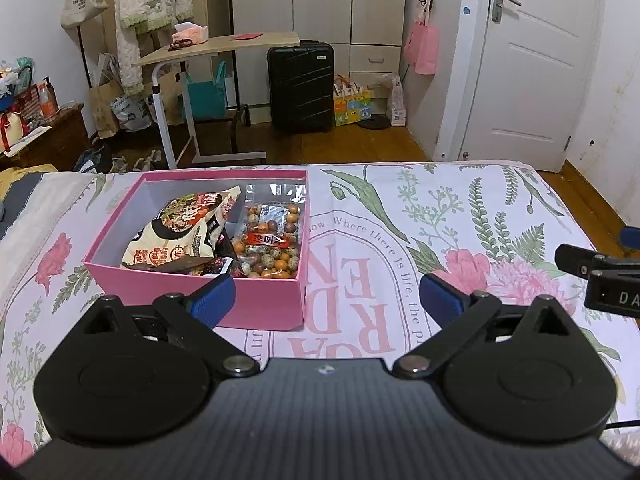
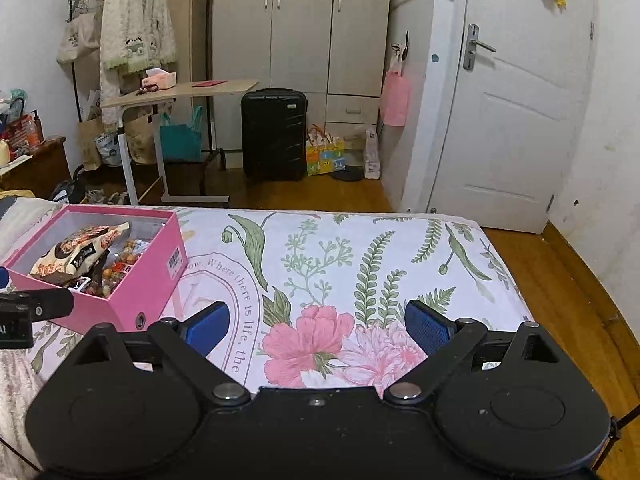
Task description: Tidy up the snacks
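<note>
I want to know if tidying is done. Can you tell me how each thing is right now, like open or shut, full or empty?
pink box: lid off, on the bed, snacks inside
cream snack bag: lying in the box
clear bag of round snacks: lying in the box
left claw: open, holding nothing
right claw: open, holding nothing
door: shut
wardrobe: doors shut
suitcase: upright, closed

**Hidden and cut off**

The pink box point(image 1: 256, 300) has its near wall partly covered by a blue finger point(image 1: 214, 300). The dark packets point(image 1: 208, 266) at its front are mostly buried under the cream snack bag point(image 1: 172, 240), their print unreadable. The right hand-held gripper point(image 1: 600, 276) is cut by the frame edge.
</note>
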`<state>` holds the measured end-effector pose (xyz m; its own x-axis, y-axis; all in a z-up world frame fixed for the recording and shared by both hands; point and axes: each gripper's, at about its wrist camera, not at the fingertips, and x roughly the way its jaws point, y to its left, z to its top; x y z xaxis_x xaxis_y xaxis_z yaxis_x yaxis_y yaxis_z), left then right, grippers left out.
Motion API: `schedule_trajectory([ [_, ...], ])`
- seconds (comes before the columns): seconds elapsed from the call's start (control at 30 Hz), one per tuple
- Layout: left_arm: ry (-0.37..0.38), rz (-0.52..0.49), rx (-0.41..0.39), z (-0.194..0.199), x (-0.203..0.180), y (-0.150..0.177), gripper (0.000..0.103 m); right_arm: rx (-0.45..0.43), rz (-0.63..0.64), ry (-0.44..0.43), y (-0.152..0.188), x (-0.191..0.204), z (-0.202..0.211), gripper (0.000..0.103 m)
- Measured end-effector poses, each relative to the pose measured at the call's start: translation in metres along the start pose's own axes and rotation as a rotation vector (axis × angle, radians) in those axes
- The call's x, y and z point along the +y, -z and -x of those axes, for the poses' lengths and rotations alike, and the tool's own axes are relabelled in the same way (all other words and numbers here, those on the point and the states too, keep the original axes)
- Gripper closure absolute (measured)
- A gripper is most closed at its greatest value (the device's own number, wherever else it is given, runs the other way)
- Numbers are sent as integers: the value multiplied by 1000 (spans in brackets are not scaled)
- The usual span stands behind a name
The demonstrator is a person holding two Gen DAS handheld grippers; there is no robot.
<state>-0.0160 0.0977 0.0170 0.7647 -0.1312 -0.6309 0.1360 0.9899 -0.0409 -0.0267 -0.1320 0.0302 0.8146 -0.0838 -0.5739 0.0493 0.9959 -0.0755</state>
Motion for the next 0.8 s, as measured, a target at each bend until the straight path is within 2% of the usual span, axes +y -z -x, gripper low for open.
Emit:
schedule_trajectory([
  [0.27,-5,-11,13,-2,0,1,3,0,18,25,5,0,-7,6],
  [0.67,-26,2,33,-13,1,9,3,-28,22,13,7,1,-3,6],
  [0.8,-29,2,35,-14,1,11,3,-29,34,39,9,4,-3,6],
])
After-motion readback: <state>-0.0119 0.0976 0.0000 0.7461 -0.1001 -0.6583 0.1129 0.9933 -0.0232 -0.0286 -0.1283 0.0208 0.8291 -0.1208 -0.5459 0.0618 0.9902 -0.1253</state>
